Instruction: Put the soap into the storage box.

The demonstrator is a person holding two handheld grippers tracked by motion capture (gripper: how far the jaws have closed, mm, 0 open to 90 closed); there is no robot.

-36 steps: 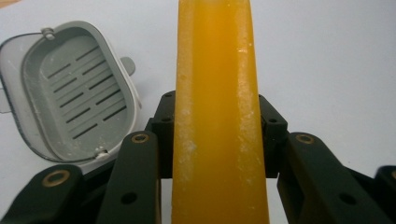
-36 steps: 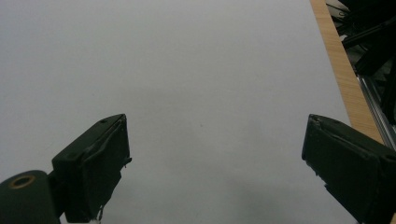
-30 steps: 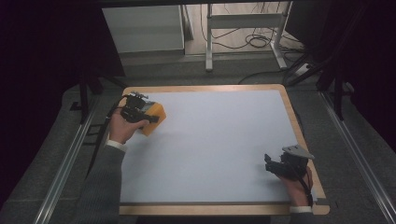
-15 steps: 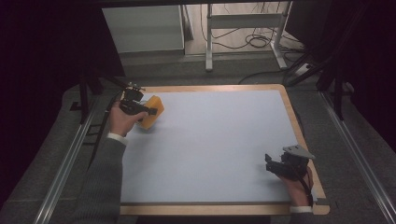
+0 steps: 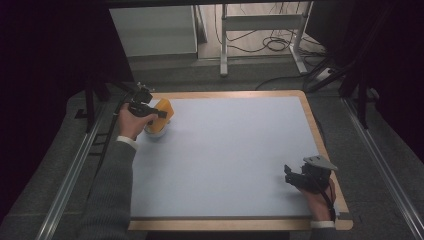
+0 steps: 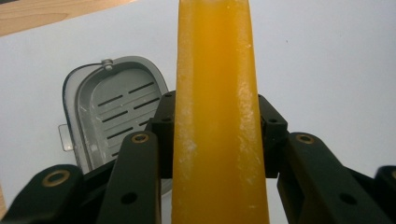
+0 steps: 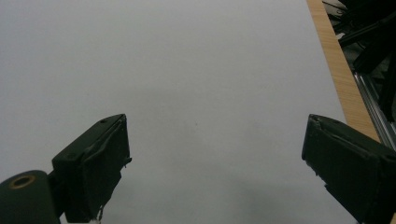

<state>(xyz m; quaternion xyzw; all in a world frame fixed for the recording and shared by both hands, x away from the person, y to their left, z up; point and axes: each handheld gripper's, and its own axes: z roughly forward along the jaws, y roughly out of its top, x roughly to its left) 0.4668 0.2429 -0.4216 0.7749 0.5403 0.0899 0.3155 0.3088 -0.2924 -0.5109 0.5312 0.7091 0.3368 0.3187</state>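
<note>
Orange block (image 6: 217,116) clamped upright between left claw (image 6: 217,140) jaws

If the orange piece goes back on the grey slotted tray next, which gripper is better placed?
Left. The left gripper is shut on the orange piece, with the grey slotted tray just below. The right gripper is open, at the table's opposite corner.

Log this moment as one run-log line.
left gripper: shut on orange sponge | grey slotted tray: on mat under sponge | right gripper: open, idle | blue mat
</note>
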